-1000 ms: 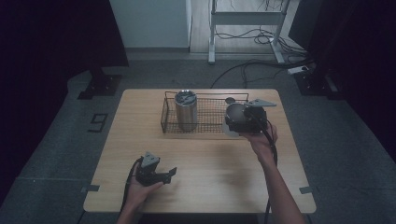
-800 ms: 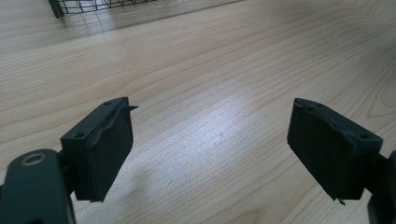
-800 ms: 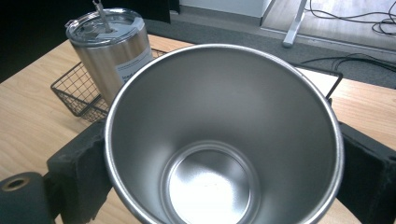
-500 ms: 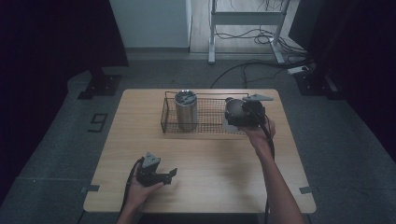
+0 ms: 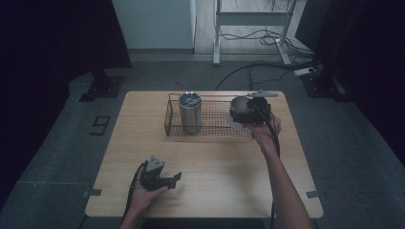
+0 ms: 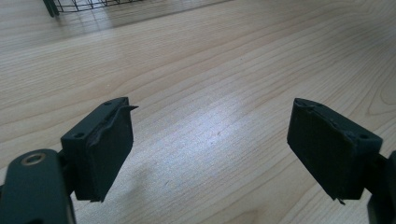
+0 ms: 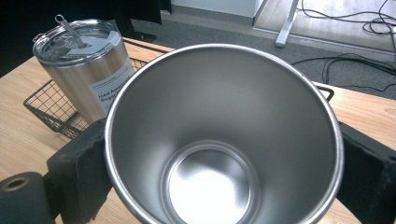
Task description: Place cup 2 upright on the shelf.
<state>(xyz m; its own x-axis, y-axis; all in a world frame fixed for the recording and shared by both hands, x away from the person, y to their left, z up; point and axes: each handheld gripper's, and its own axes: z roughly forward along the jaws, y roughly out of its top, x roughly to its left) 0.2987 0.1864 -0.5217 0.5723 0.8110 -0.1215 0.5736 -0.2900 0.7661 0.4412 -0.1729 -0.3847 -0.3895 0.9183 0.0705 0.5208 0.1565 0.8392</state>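
Item: open steel cup, lidless, empty, bright inside. Location: grasped between the two black pads of the right tongs, one pad on each side of its wall just under the rim. Seen from above, the right tongs hang at the right end of the wire basket, above its mesh, with the cup under the tool body; whether the cup's base rests on the mesh or hangs clear cannot be told. Axis: the cup's long axis runs straight away from the right tongs' camera, mouth toward it, so the cup looks close to upright, mouth up.

Neighbour: lidded steel tumbler with a straw and a paper label, standing upright in the left part of the same basket. It is near the cup and apart from it, with bare mesh between them.

Support: pale wooden surface; the basket sits along its far edge.

Other tool: left tongs, released, nothing between the pads, held low over the near left of the surface, well apart from the basket.

Judgement: the right hand is nearer; the coming move likely turns on the free mesh directly beneath the cup.
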